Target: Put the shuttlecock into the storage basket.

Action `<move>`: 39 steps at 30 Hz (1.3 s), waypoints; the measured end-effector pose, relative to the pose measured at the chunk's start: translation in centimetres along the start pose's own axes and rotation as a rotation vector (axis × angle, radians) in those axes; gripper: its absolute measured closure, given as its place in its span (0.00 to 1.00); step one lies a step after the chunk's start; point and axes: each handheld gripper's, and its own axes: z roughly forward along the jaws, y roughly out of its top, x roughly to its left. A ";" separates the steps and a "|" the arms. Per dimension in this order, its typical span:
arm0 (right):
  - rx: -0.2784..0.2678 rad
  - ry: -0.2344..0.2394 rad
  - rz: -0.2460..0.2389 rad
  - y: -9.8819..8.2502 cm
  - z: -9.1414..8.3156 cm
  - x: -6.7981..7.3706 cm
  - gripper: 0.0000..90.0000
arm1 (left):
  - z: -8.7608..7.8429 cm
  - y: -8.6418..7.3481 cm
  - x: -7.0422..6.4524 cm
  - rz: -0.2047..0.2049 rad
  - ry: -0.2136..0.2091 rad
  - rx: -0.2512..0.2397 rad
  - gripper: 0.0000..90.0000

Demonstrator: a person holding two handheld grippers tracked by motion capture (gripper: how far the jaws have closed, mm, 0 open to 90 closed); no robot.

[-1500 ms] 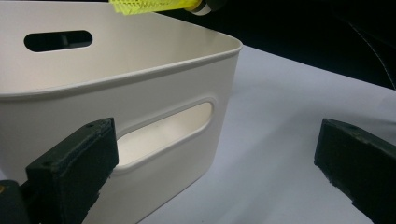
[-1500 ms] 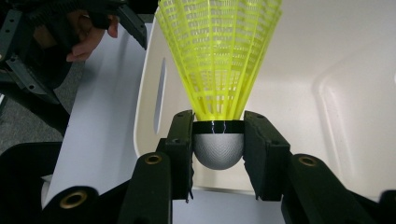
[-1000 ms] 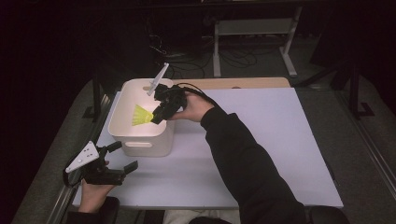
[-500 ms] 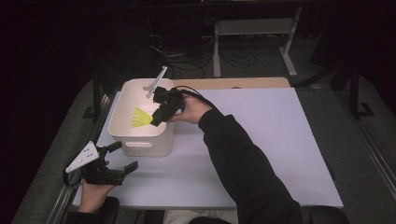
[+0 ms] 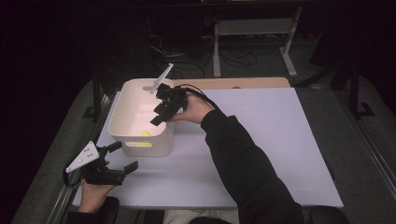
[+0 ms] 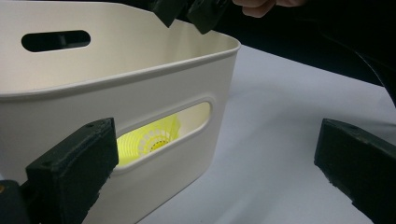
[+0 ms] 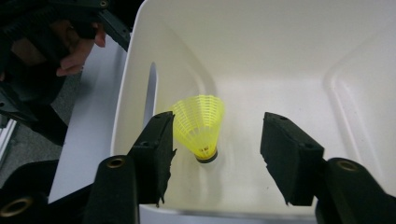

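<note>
High view: white table [image 5: 261, 140], largest item, bearing white bin [image 5: 122, 127] at left-centre. Right gripper [image 5: 160, 110] held over bin opening, pointing down into it. Left gripper [image 5: 122, 157] low at near-left table edge, just beside bin's near wall, well apart from right gripper.

Right gripper view: bin [image 7: 299, 60] interior seen from above. Right gripper [image 7: 215, 161] with jaws part-way apart, just been opening, nothing pressed between pads. Yellow shuttlecock [image 7: 201, 125] lying free on bin floor below jaws, between them in line of sight but closer to left-hand jaw, cork end toward camera, skirt flaring away. No contact between pads and shuttlecock. Left hand [image 7: 77, 51] and its gripper visible beyond bin's far wall.

Left gripper view: left gripper [image 6: 224, 154] with jaws wide, holding nothing, aimed at bin [image 6: 116, 88] outer wall. Shuttlecock [image 6: 152, 137] visible through handle slot [image 6: 163, 133], inside bin, behind wall, apart from these jaws.
</note>
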 end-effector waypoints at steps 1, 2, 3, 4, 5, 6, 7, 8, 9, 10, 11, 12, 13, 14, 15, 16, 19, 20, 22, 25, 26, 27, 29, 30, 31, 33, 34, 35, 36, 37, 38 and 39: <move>-0.003 -0.006 0.003 -0.1 -0.2 0.0 0.40 | 0.0 0.0 0.0 0.000 0.000 0.000 0.00; -0.006 -0.007 0.012 -0.2 -0.3 0.0 0.38 | 0.0 0.0 0.0 0.000 0.001 0.000 0.00; -0.006 -0.007 0.012 -0.2 -0.3 0.0 0.38 | 0.0 0.0 0.0 0.000 0.001 0.000 0.00; -0.010 -0.008 0.015 -0.3 -0.4 0.0 0.36 | 0.0 0.0 0.0 0.000 0.001 -0.001 0.00; -0.013 -0.020 0.027 -0.4 -0.6 0.1 0.30 | -0.1 0.0 0.0 0.001 0.001 0.000 0.00; -0.016 -0.024 0.031 -0.5 -0.7 0.2 0.29 | 0.0 0.0 0.0 0.000 0.000 -0.001 0.00; -0.018 -0.026 0.029 -0.6 -0.8 0.2 0.26 | 0.0 0.0 0.0 0.000 0.000 -0.001 0.00; -0.024 -0.034 0.033 -0.6 -0.9 0.3 0.23 | 0.0 0.0 0.0 -0.001 -0.001 -0.001 0.00; -0.029 -0.040 0.036 -0.7 -1.1 0.3 0.21 | 0.0 0.0 0.0 -0.001 0.000 0.000 0.00; -0.029 -0.040 0.036 -0.7 -1.1 0.3 0.21 | 0.0 0.0 0.0 -0.001 0.000 0.000 0.00; -0.039 -0.049 0.043 -0.8 -1.5 0.4 0.16 | 0.0 0.0 0.0 -0.001 0.001 -0.001 0.00; -0.044 -0.058 0.042 -0.8 -1.7 0.5 0.15 | 0.0 0.0 0.0 -0.001 0.001 -0.001 0.00; -0.045 -0.061 0.043 -0.9 -1.9 0.5 0.14 | 0.0 0.0 0.0 -0.001 0.001 0.000 0.00; -0.046 -0.057 0.043 -0.9 -2.1 0.5 0.14 | 0.0 0.0 0.0 -0.002 0.001 0.000 0.00; -0.048 -0.063 0.035 -1.0 -2.3 0.6 0.14 | 0.0 0.0 0.0 -0.002 0.000 -0.001 0.00; -0.048 -0.063 0.035 -1.0 -2.3 0.6 0.14 | 0.0 0.0 0.0 -0.002 0.000 -0.001 0.00; -0.072 -0.081 0.039 -1.3 -3.1 0.8 0.06 | 0.0 0.0 0.0 -0.005 0.001 0.000 0.00; -0.071 -0.092 0.040 -1.4 -3.2 0.9 0.02 | 0.0 0.0 0.0 -0.004 0.001 0.000 0.00; -0.068 -0.113 0.037 -1.5 -3.4 0.9 0.00 | 0.0 0.0 0.0 -0.005 0.001 0.001 0.00; -0.073 -0.124 0.035 -1.7 -3.7 1.0 0.00 | 0.0 0.0 0.0 -0.005 0.001 0.001 0.00; -0.073 -0.124 0.035 -1.7 -3.7 1.0 0.00 | 0.0 0.0 0.0 -0.005 0.001 0.001 0.00; -0.088 -0.132 0.044 -2.1 -4.2 1.1 0.00 | 0.0 0.0 0.0 -0.006 0.003 0.001 0.00; -0.093 -0.140 0.044 -2.4 -4.5 1.2 0.00 | 0.1 0.0 0.0 -0.007 0.003 0.001 0.00; -0.090 -0.145 0.047 -2.5 -4.6 1.2 0.00 | 0.1 0.0 0.0 -0.008 0.004 0.000 0.00; -0.088 -0.151 0.051 -2.7 -4.7 1.3 0.00 | 0.1 0.0 0.0 -0.008 0.005 0.001 0.00; -0.097 -0.150 0.057 -2.9 -4.9 1.4 0.00 | 0.1 0.0 0.0 -0.010 0.007 0.000 0.00; -0.097 -0.150 0.057 -2.9 -4.9 1.4 0.00 | 0.1 0.0 0.0 -0.010 0.007 0.000 0.00; -0.099 -0.154 0.058 -3.0 -5.0 1.5 0.00 | 0.1 0.0 0.0 -0.010 0.007 0.000 0.00; -0.107 -0.158 0.056 -3.2 -5.3 1.7 0.00 | 0.0 0.0 0.0 -0.010 0.006 -0.002 0.00; -0.107 -0.158 0.056 -3.2 -5.3 1.7 0.00 | 0.0 0.0 0.0 -0.011 0.006 -0.002 0.00; -0.109 -0.158 0.057 -3.3 -5.4 1.8 0.00 | 0.0 0.0 0.0 -0.011 0.005 -0.003 0.00; -0.108 -0.161 0.056 -3.5 -5.5 1.9 0.00 | 0.0 0.0 0.0 -0.011 0.005 -0.003 0.00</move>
